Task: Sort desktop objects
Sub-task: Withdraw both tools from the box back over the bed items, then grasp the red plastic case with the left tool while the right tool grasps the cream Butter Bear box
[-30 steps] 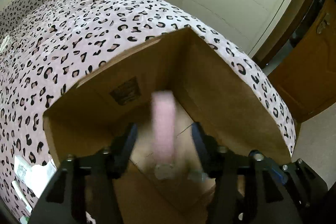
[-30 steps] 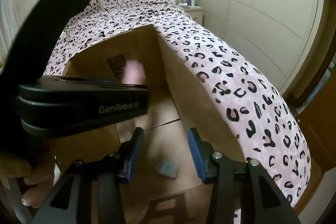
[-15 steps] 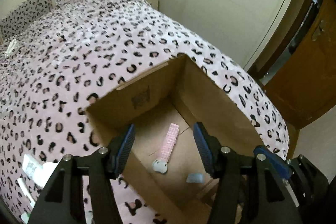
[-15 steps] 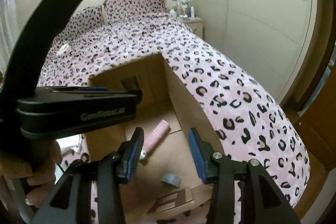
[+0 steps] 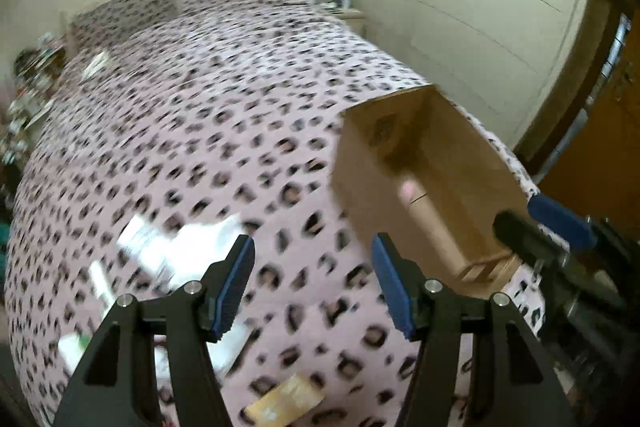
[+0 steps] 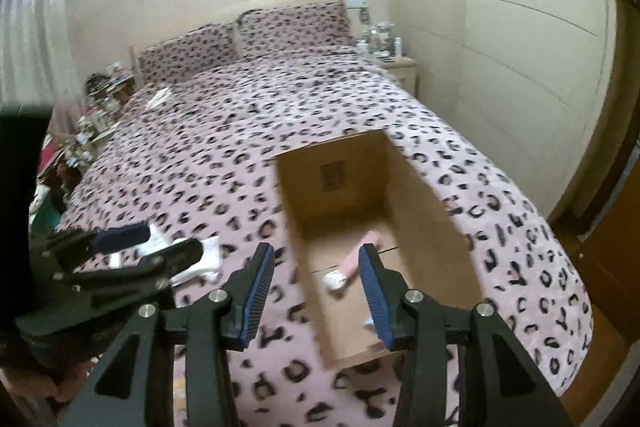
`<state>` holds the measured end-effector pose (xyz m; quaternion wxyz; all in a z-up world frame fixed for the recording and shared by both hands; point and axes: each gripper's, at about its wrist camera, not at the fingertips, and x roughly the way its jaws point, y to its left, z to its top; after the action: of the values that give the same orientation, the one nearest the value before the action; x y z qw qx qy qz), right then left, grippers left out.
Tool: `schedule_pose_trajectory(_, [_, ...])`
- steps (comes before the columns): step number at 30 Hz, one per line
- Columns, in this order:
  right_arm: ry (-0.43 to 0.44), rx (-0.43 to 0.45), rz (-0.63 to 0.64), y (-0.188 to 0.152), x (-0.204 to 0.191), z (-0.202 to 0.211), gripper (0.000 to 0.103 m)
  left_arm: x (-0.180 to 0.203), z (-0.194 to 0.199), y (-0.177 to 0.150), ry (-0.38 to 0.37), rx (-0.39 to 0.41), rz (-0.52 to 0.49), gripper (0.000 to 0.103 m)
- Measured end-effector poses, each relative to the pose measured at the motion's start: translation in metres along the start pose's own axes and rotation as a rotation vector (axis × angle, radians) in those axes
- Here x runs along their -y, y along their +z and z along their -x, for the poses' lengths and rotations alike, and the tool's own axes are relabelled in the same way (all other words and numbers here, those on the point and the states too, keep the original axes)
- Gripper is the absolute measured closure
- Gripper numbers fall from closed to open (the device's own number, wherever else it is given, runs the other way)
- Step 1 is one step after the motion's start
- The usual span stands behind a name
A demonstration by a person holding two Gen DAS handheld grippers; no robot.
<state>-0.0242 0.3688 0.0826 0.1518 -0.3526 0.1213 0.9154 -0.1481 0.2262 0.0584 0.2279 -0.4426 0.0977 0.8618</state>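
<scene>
An open cardboard box [image 6: 432,223] stands on the leopard-print bed [image 6: 224,155]; it also shows in the left wrist view [image 5: 460,167]. A pink, white-tipped object [image 6: 356,259] lies on the box floor. My right gripper [image 6: 316,291] is open and empty, held above the box's near left wall. My left gripper [image 5: 312,283] is open and empty over the bedspread, left of the box. White packets [image 5: 180,247] lie on the bed ahead of the left gripper, blurred. The left gripper also shows at the left of the right wrist view [image 6: 132,247].
A small tan card [image 5: 284,403] lies on the bed near the left gripper. A bedside table with bottles [image 6: 384,47] stands at the far right. Cluttered items [image 6: 92,115] sit left of the bed. A wooden door [image 5: 600,155] is at the right.
The pink object dropped from my left gripper into the box. Both grippers rose, and the left one swung left away from the box to over the bedspread.
</scene>
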Motion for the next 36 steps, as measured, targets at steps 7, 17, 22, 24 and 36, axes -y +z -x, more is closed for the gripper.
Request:
schedule_pose_trajectory(7, [0.085, -0.029, 0.077, -0.03, -0.064, 0.006, 0.058, -0.075, 0.036, -0.066, 0.11, -0.017, 0.14, 0.041])
schedule_pose_trajectory(17, [0.182, -0.085, 0.156, -0.072, -0.133, 0.009, 0.058, -0.149, 0.065, -0.143, 0.222, -0.064, 0.282, 0.041])
schedule_pose_trajectory(22, [0.2, -0.105, 0.171, -0.086, -0.151, 0.009, 0.058, -0.17, 0.075, -0.171, 0.25, -0.083, 0.328, 0.041])
schedule_pose_trajectory(24, [0.205, -0.113, 0.179, -0.093, -0.156, 0.009, 0.058, -0.175, 0.079, -0.179, 0.258, -0.087, 0.343, 0.041])
schedule_pose_trajectory(36, [0.173, -0.169, 0.153, -0.127, -0.143, 0.001, 0.057, -0.204, 0.074, -0.236, 0.282, -0.156, 0.41, 0.034])
